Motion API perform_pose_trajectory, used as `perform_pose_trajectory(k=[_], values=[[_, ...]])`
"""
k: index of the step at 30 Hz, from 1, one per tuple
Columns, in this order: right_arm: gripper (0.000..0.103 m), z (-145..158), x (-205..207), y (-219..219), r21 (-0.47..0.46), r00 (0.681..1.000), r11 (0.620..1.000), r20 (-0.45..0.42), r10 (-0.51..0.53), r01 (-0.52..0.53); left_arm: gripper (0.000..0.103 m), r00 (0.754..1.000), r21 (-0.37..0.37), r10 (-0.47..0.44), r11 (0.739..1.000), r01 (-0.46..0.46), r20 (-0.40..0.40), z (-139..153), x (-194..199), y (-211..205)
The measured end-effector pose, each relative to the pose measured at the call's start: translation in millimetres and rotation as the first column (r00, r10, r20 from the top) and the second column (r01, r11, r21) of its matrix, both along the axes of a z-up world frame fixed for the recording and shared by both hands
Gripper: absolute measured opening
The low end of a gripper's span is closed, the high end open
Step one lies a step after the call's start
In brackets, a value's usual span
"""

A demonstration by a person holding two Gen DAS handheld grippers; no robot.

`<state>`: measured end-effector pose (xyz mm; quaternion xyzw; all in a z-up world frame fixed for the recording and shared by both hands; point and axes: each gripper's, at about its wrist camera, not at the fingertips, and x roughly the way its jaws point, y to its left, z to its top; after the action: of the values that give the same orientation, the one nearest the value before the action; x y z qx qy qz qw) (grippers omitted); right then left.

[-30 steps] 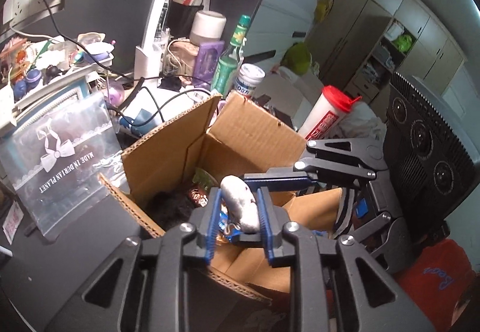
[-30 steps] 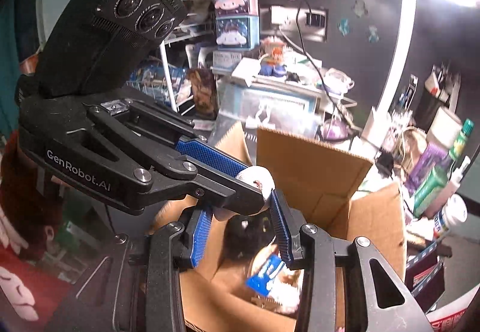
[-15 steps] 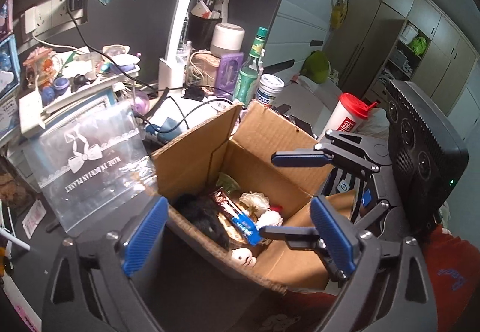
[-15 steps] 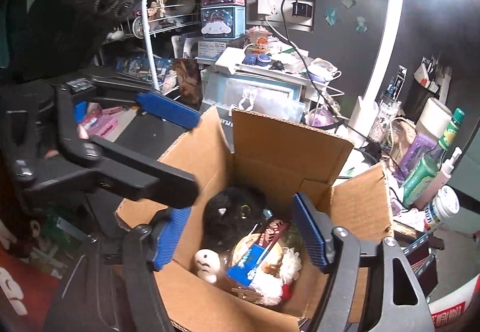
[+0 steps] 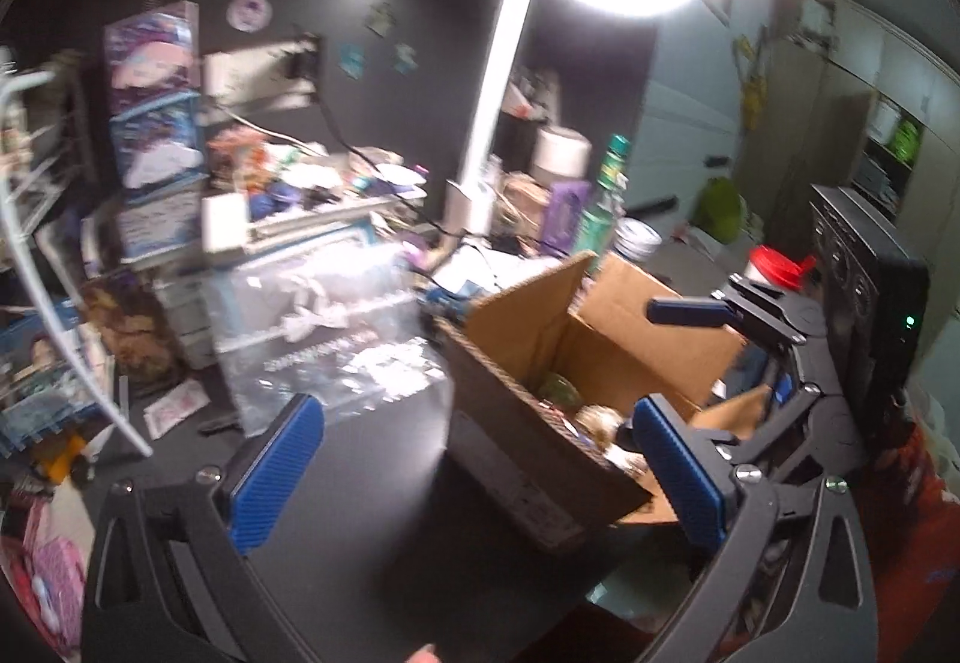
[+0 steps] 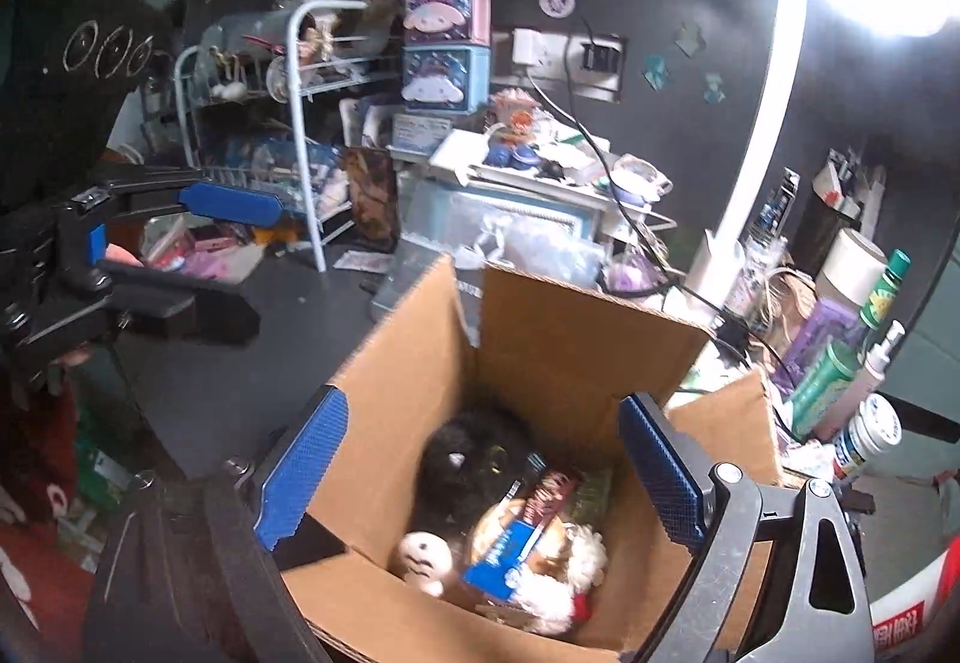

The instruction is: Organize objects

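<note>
An open cardboard box [image 6: 558,339] stands on the dark desk; it also shows in the left wrist view [image 5: 540,327]. Inside lie a small white plush figure [image 6: 423,555], a black furry toy [image 6: 468,459], a snack bar wrapper [image 6: 528,519] and a fluffy white toy [image 6: 576,561]. My right gripper [image 6: 480,477] is open and empty, hovering over the box; it shows at the right of the left wrist view [image 5: 690,312]. My left gripper [image 5: 474,459] is open and empty, to the left of the box over the desk; it shows in the right wrist view [image 6: 228,204].
A clear plastic pouch [image 5: 324,339] leans behind the desk's bare dark area [image 5: 372,483]. Bottles [image 6: 840,363], a lamp pole [image 6: 756,135], cables, a white wire rack [image 6: 300,135] and stacked character tins [image 6: 444,45] crowd the back. A red-lidded cup [image 5: 774,267] stands right.
My left gripper opened and let go of the white plush figure, which now lies in the box. The left gripper swung left, away from the box. The right gripper opened wider.
</note>
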<state>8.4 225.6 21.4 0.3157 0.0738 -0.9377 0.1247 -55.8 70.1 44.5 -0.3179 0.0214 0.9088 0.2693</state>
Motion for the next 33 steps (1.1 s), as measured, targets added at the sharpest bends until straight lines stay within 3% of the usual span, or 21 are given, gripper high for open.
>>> perform_pose_trajectory(k=[4,11,33], values=[[0.091,1,-1,-6,-0.033,0.999,0.999,-0.022,0.032,-0.033,0.102,0.979,0.0,0.181,0.983,-0.182,-0.096,-4,16,-23],[0.097,5,6,-15,-0.02,0.994,0.999,-0.099,0.043,-0.045,0.102,0.961,0.079,0.267,0.962,-0.261,-0.074,-13,20,-52],[0.097,-1,5,-4,-0.068,0.994,0.997,-0.1,0.036,-0.043,0.102,0.964,0.055,0.251,0.968,-0.247,-0.088,-13,22,-45]])
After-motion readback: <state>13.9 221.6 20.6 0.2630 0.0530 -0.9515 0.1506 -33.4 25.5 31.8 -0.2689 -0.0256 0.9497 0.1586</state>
